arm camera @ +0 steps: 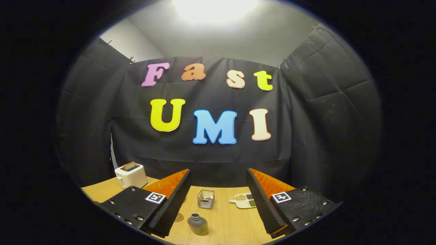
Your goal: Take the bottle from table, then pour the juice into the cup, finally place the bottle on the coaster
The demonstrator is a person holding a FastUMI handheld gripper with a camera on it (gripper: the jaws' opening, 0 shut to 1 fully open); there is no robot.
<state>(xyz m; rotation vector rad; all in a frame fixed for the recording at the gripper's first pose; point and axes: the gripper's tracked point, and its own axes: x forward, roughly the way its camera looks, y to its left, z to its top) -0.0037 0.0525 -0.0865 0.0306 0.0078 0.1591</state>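
Note:
A small grey bottle (198, 224) with an open mouth stands upright on the wooden table (231, 221), between my two fingers and nearer the left one. My gripper (218, 200) is open wide and holds nothing, hovering above the table. A round brown coaster (178, 217) lies flat beside the left finger, partly hidden by it. A clear cup inside a wire holder (206, 198) stands beyond the bottle, toward the back wall.
A white toaster (131, 175) with a slice in its slot stands at the table's far left corner. A white divided dish (246, 200) with small foods lies by the right finger. Black cloth walls close the booth on three sides.

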